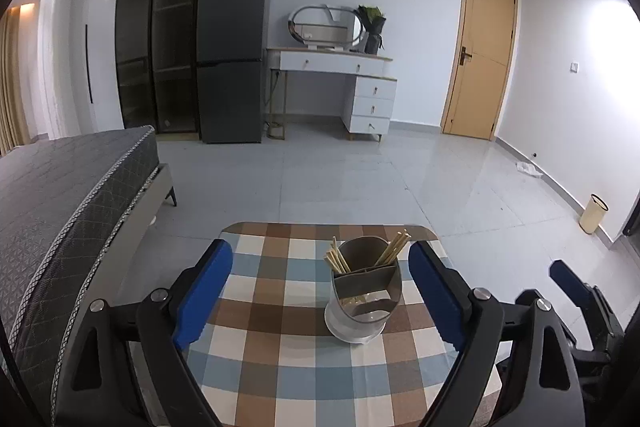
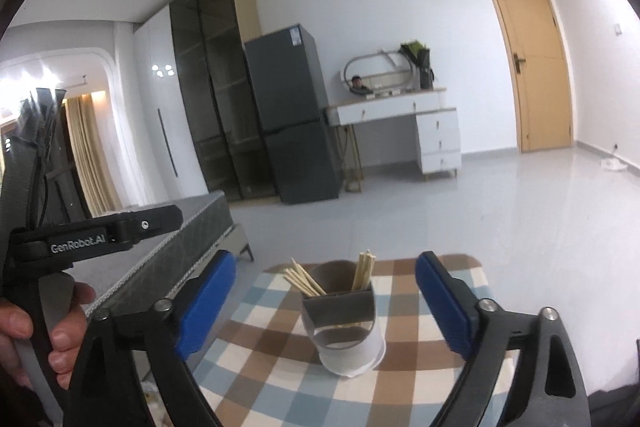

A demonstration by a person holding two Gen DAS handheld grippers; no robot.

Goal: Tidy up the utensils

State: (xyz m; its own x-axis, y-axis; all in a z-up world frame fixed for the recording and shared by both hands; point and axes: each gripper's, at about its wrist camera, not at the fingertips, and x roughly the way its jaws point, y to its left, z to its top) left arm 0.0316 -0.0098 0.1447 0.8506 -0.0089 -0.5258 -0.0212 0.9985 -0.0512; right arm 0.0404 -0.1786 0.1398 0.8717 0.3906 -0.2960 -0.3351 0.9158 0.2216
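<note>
A grey utensil holder with a white base stands upright on a small table with a checked cloth. Two bundles of wooden chopsticks lean out of its back compartments, one to the left and one to the right. My left gripper is open, its blue pads wide apart on either side of the holder and nearer the camera, touching nothing. My right gripper is open in the same way, with nothing between its pads. A hand holds the left gripper's handle.
A dark bed runs along the table's left side. Across the tiled floor stand a grey fridge, a white dressing table and a wooden door. A cream bin stands by the right wall.
</note>
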